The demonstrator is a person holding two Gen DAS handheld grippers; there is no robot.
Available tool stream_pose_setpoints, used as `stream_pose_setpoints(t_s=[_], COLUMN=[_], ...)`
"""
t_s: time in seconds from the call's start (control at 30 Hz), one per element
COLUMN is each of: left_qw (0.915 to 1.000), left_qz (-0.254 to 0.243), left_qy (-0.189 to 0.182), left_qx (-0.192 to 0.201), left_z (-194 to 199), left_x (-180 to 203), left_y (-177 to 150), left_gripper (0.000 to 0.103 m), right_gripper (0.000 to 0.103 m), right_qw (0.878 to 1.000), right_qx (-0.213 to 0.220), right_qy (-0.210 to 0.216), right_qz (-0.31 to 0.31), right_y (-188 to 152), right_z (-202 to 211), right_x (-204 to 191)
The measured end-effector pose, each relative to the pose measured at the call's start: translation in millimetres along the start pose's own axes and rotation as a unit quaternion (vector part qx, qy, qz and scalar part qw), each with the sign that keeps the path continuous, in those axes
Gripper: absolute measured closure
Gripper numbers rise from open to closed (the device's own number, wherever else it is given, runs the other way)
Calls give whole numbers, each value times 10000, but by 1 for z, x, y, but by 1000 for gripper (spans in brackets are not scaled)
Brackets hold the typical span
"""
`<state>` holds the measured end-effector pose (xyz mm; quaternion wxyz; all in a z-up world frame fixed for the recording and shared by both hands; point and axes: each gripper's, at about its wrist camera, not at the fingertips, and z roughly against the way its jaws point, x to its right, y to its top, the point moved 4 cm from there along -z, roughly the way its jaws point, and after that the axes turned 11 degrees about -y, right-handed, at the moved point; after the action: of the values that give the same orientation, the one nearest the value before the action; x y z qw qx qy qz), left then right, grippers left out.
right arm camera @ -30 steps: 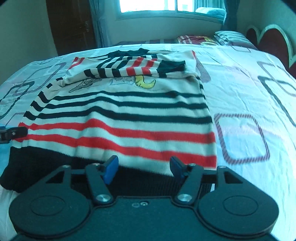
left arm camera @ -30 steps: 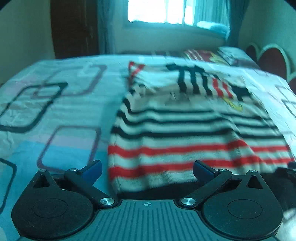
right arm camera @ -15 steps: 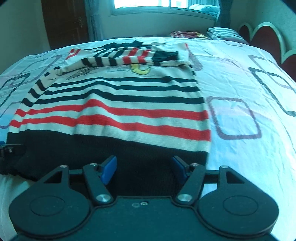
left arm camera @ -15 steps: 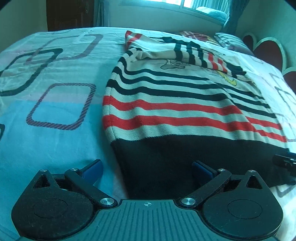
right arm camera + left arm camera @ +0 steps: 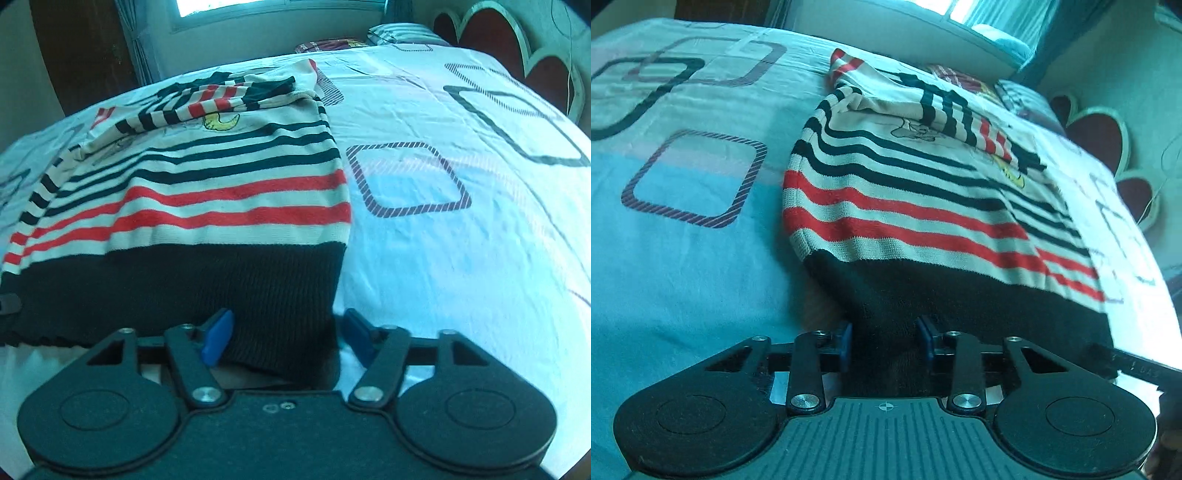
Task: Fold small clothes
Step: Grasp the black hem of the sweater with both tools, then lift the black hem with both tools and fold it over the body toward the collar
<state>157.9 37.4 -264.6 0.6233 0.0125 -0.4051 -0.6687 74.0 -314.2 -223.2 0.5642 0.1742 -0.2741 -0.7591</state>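
Note:
A knitted sweater (image 5: 905, 206) with black and red stripes and a black hem lies flat on the bed, its sleeves folded across the chest. My left gripper (image 5: 885, 339) is at the hem's left corner. Its jaws are closing, and the black fabric fills the gap between the blue pads. In the right wrist view the sweater (image 5: 229, 192) reaches down to my right gripper (image 5: 288, 338). Its jaws are closing too, with the hem's right corner between them and a small gap still showing at the right pad (image 5: 356, 338).
The bed sheet (image 5: 461, 258) is pale blue with square outlines and spreads wide on both sides of the sweater. Pillows (image 5: 402, 31) and a scalloped headboard (image 5: 517, 55) lie at the far right. A window (image 5: 273, 7) and a dark door (image 5: 81, 51) are behind.
Both grippers came down and forward to the sweater's black hem. The left jaws went from wide open to narrow around the hem's left corner. The right jaws narrowed around the right corner.

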Motion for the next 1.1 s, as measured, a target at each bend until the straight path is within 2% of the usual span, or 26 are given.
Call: stream_pose_setpoints(t_s=[0.07,0.1,0.13,0.17,0.37,0.5,0.63,0.8,0.97,1.1], left_qw=[10000,9999,9999,9998,9972,9941,9903,9871,9886,9883], left_qz=[-28,-30,-78,-145,-517,-612,-700,-733,-473,-383], left_qy=[-79,-110,-128,-161,-301,-321,-354,-153,14,234], left_qx=[-53,-67,-41,-2,445,835,1146,1418,1426,1458], left_z=[-3,-3,-2,-1,4,3,-12,-55,-114,-156], left_x=[0,0,2,4,18,30,40,42,34,30], left_y=[-2,-2,-1,1,34,72,126,192,253,298], left_gripper=[88,88,88,89,91,91,91,91,91,91], right_gripper=[72,76,90,92,92,92,92,92,92,92], right_qw=[9998,9994,9985,9973,9941,9907,9870,9824,9813,9829], right_qx=[-64,-112,-182,-234,276,700,1060,1338,1276,1233], right_qy=[163,278,440,585,914,1017,1077,1121,1207,1108], right_qz=[-111,-171,-266,-388,-506,-573,-542,-661,-785,-806], right_y=[1,1,2,3,31,71,125,202,268,310], right_z=[1,0,0,0,14,20,10,-32,-93,-140], right_x=[-1,-1,-1,0,1,0,-4,-12,-26,-31])
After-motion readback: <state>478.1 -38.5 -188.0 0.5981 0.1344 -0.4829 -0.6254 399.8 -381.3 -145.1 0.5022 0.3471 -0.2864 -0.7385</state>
